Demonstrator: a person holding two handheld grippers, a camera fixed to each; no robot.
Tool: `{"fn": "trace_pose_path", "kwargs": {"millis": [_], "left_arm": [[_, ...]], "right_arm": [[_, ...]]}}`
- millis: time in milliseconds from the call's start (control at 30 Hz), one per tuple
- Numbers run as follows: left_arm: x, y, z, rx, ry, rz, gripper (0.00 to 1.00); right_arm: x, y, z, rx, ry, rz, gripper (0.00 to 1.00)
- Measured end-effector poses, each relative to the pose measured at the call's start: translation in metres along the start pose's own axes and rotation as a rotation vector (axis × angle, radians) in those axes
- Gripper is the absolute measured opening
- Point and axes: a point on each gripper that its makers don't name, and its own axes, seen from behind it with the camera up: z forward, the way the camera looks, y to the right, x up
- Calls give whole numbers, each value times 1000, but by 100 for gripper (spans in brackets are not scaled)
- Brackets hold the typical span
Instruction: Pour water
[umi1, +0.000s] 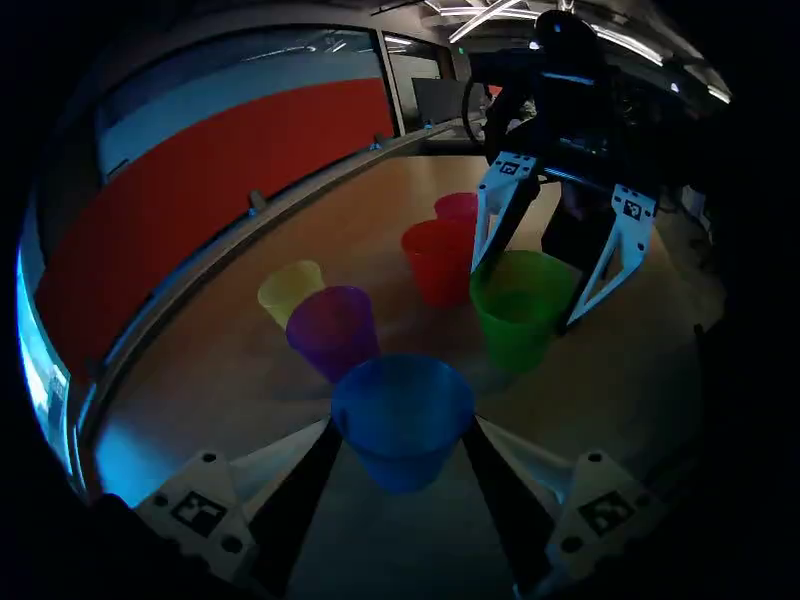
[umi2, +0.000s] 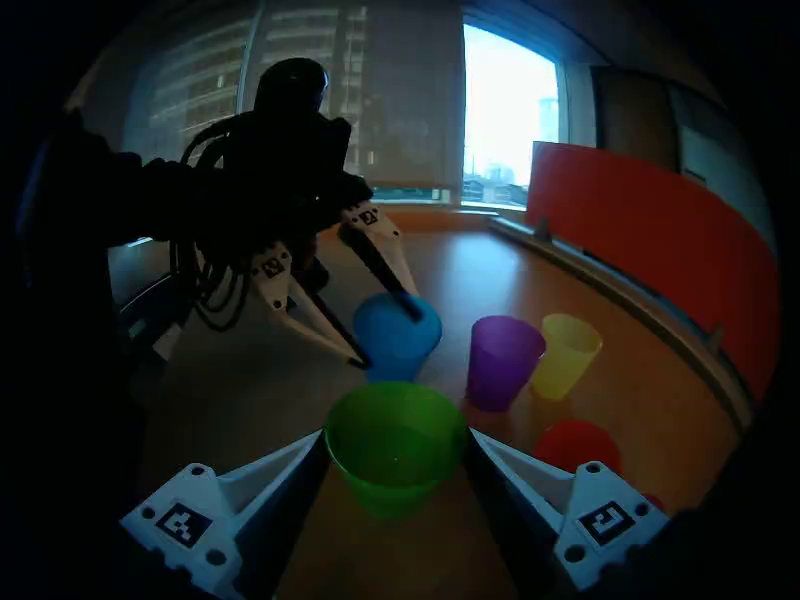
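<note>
Blue translucent plastic cup: upright, clamped by left gripper. Green translucent plastic cup: upright at blue's 1 o'clock, pinched likewise by right gripper. Purple plastic cup: 11 o'clock. Grasping apparently done; tilting, pouring remain.

A translucent blue cup is held upright by the left hand-held gripper. Near it, a green cup is held upright by the right hand-held gripper.
</note>
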Motion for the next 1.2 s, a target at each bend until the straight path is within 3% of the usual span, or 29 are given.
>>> {"fn": "trace_pose_path", "kwargs": {"millis": [400, 1200], "left_arm": [[-3, 1, 5, -8, -23, 21, 85], [-13, -2, -1, -17, -14, -23, 85]], "right_arm": [[-9, -2, 4, 3, -18, -10, 93], [-16, -1, 2, -11, -21, -6, 93]]}}
